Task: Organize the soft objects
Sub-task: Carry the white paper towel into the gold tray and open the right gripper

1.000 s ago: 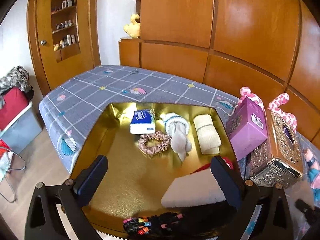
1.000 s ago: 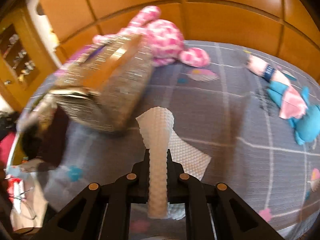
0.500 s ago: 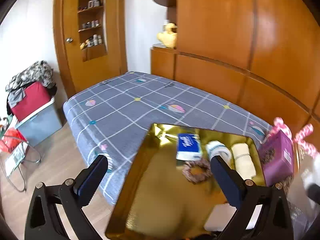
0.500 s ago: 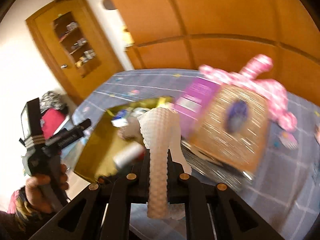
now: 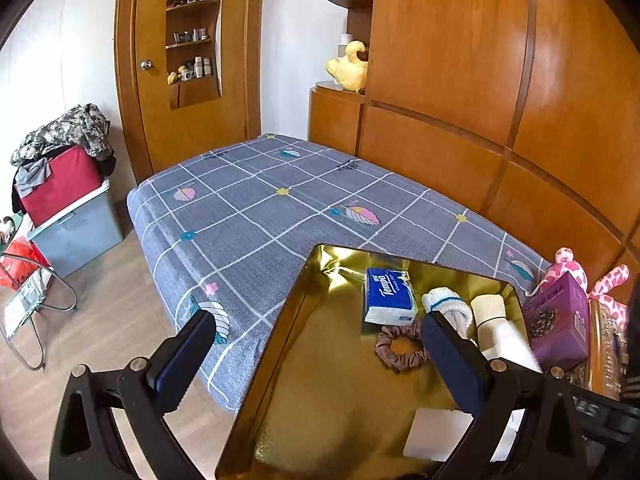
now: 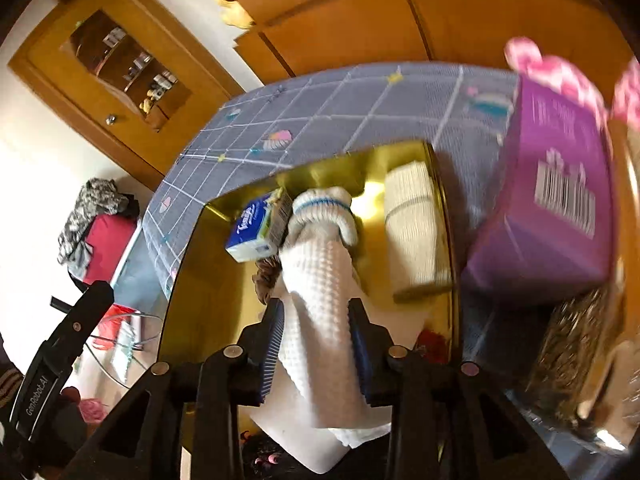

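A gold tray (image 5: 340,380) lies on the bed. It holds a blue tissue pack (image 5: 388,292), a brown scrunchie (image 5: 400,348), a rolled white sock (image 5: 444,304), a cream rolled towel (image 5: 488,312) and a flat white pad (image 5: 436,432). My left gripper (image 5: 316,320) hangs open and empty over the tray's left rim. My right gripper (image 6: 316,304) is over the tray (image 6: 208,280), just short of the sock (image 6: 324,208). Its jaws are opening, and a white waffle cloth (image 6: 316,264) still fills the gap, touching both pads.
A purple box (image 6: 552,200), an ornate gold tissue box (image 6: 576,352) and a pink plush (image 5: 568,264) crowd the tray's right side. The grey checked bed sheet (image 5: 260,208) spreads to the left. Wooden panels back the bed. A grey bin (image 5: 76,236) stands on the floor.
My right gripper swung left from the open bed to over the tray, carrying the cloth, and its jaws widened. My left gripper drew back to the tray's left edge.
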### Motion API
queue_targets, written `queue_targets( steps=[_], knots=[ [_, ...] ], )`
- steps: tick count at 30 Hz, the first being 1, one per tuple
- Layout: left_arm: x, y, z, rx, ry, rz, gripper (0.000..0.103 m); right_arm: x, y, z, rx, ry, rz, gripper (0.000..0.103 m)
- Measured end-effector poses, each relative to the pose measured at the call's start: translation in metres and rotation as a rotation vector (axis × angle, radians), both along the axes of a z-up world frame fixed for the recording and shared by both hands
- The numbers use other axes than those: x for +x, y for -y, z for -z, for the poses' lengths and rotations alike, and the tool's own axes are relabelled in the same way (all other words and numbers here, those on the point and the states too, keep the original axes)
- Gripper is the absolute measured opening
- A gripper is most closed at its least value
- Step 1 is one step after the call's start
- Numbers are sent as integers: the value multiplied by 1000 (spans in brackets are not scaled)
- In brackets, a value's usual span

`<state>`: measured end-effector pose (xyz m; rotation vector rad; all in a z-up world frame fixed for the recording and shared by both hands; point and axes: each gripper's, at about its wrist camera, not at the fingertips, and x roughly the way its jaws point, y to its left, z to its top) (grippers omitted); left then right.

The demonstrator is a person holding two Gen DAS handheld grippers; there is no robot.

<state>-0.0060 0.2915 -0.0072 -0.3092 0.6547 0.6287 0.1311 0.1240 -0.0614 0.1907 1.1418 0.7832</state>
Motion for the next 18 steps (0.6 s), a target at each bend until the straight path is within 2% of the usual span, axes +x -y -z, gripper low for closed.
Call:
queue_targets(
  steps=[2, 9, 12, 14, 16, 17, 18],
  knots=[
    [1, 2, 2, -9, -2, 5, 103, -5, 5, -5, 11, 12, -5, 41],
    [6, 16, 6, -21, -12, 51, 103, -24, 18, -32, -40, 161, -13, 41],
    [6, 21, 6, -31, -14, 65, 103, -28, 19, -33, -55, 178, -42, 41],
    [6, 24, 5, -25, -13, 71, 103, -25, 14, -24, -61, 147, -56, 41],
    [6, 25, 2, -14, -8, 72, 103, -20, 8, -13, -79, 111, -64, 33],
    [5, 24, 2, -10, -6, 70, 103, -16, 3, -6, -92, 76, -69, 19],
    [5, 24, 1, -7, -4, 66, 103, -13, -1, -1, -97, 48, -78, 14]
  ],
)
